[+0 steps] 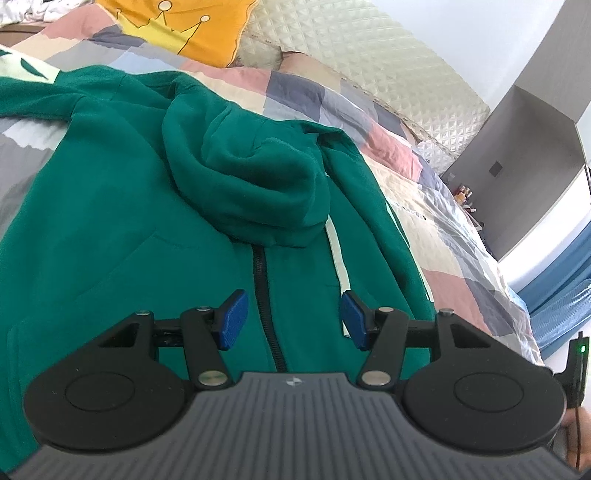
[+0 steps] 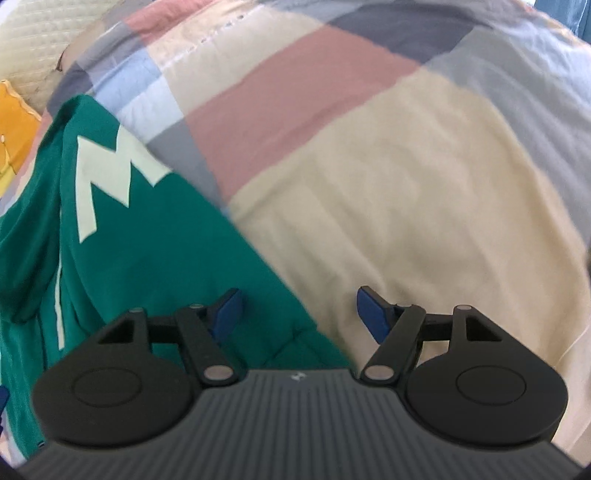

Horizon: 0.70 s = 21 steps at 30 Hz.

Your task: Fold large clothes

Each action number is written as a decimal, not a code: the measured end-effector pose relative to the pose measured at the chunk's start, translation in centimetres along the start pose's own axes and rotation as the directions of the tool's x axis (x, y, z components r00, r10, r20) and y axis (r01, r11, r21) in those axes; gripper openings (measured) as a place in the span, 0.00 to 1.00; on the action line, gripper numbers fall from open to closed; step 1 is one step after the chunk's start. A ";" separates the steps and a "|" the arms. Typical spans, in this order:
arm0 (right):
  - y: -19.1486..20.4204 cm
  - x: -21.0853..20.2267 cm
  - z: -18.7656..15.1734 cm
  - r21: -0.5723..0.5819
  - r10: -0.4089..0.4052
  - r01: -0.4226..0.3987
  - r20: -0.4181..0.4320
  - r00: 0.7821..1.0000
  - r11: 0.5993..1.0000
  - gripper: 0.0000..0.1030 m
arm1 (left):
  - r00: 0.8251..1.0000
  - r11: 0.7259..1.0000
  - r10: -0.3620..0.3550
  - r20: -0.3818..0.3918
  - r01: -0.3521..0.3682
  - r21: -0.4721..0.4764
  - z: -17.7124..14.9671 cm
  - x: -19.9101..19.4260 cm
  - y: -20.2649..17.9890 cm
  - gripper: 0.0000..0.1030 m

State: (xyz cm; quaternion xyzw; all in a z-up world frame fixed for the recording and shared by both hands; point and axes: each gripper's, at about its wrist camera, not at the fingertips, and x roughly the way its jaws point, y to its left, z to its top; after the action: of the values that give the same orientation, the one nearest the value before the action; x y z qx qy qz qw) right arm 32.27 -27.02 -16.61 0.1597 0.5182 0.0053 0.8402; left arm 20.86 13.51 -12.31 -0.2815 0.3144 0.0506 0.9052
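- The left gripper [image 1: 293,319] sits nearest the lens in the left wrist view, a black ribbed body filling the bottom of the frame; its blue fingers [image 1: 232,320] stand wide apart with nothing between them, poised over the front of the garment.
- The right gripper [image 2: 298,315] is likewise close to its own camera, its blue fingers [image 2: 373,314] spread wide and holding nothing; the left finger is over green cloth, the right one over the bed cover.
- The bed [image 1: 436,236] carries everything, covered by a patchwork quilt [image 2: 388,177] of pink, cream, grey and pale blue blocks; in the right wrist view the quilt takes up most of the frame, somewhat blurred.
- The green hoodie [image 1: 122,206] lies spread on the quilt, front side up, filling the left and middle of the left wrist view; in the right wrist view it fills the lower left, its edge running diagonally down toward the gripper body.
- A cream quilted headboard [image 1: 369,62] rises behind the bed in the left wrist view.
- An orange pillow [image 1: 184,26] with a yellow crown print rests at the head of the bed, beyond the hoodie.
- The hood [image 1: 255,173] is bunched in a rumpled heap on the chest of the hoodie, just above the top of the zipper.
- A pale zigzag print [image 2: 107,177] marks the green cloth in the right wrist view.
- The dark zipper [image 1: 264,302] runs down the hoodie's front, passing between the left gripper's fingers.
- A pale stripe [image 1: 338,254] runs beside the zipper, ending near the right-hand finger.
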 end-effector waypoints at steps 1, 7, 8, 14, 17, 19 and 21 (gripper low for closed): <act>0.6 0.2 -0.5 -0.015 0.014 -0.014 -0.023 1.000 1.000 0.68 | 1.000 1.000 -0.001 -0.004 0.001 -0.005 -0.1 0.1 0.1 0.60; 2.3 -0.1 -0.7 -0.145 0.002 -0.008 -0.044 0.999 0.989 0.28 | 1.000 1.000 -0.001 -0.017 0.000 -0.012 -0.4 0.2 0.1 0.60; 2.2 -0.6 -0.2 -0.148 0.011 -0.017 -0.039 0.999 0.989 0.22 | 1.000 1.000 0.000 -0.017 -0.001 -0.008 -0.5 0.2 0.1 0.60; 2.6 -6.7 6.6 -0.248 -0.034 0.084 0.199 0.979 0.965 0.18 | 1.000 1.000 0.022 -0.015 -0.022 -0.001 -0.8 0.7 0.1 0.60; 2.9 -9.7 11.4 -0.253 -0.090 0.185 0.345 0.934 0.950 0.18 | 1.000 1.000 0.026 -0.017 -0.026 -0.007 -0.8 1.2 0.1 0.60; 2.9 -11.4 14.8 -0.226 -0.142 0.267 0.451 0.881 0.937 0.18 | 1.000 1.000 0.026 -0.017 -0.026 -0.008 -0.7 1.4 0.2 0.60; 2.9 -12.2 18.3 -0.193 -0.180 0.319 0.518 0.836 0.928 0.18 | 1.000 1.000 0.025 -0.016 -0.025 -0.009 -0.7 1.6 0.3 0.60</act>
State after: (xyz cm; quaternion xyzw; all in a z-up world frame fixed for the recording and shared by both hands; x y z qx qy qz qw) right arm 43.03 -31.19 2.30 -0.0306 0.2983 -0.0749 0.9510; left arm 21.67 13.21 -13.81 -0.2820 0.3248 0.0611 0.9007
